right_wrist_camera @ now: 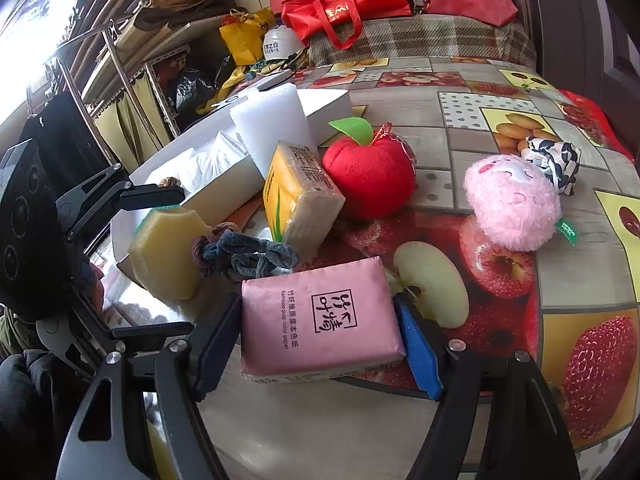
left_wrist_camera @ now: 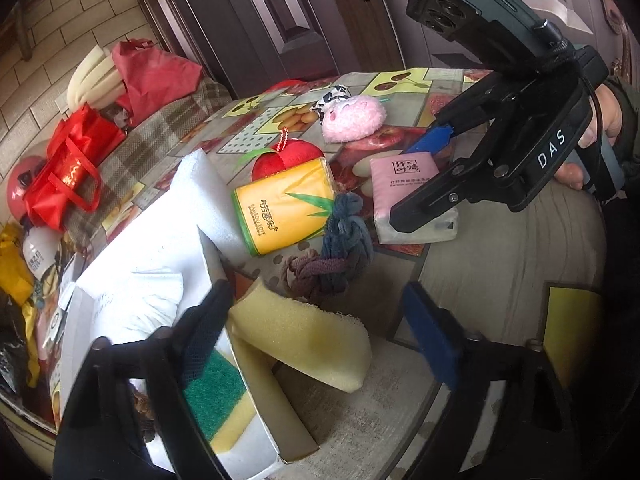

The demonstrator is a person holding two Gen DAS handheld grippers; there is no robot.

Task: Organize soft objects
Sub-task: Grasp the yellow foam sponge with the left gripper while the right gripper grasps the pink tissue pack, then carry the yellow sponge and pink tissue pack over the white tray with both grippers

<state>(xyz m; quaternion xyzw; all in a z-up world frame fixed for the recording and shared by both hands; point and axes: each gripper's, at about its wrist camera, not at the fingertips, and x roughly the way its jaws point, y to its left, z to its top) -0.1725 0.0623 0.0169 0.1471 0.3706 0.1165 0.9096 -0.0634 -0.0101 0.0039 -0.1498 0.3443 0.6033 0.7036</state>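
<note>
Clamped between the right gripper [right_wrist_camera: 318,344] pads, a pink tissue pack [right_wrist_camera: 320,320] is held on the desk [right_wrist_camera: 500,292]. Left of it, a yellow sponge [left_wrist_camera: 304,344] is seen within the left gripper [left_wrist_camera: 320,336], half wide; pad contact cannot be told. Beyond, a red apple toy [right_wrist_camera: 370,176] and pink plush [right_wrist_camera: 516,204] are found.
</note>
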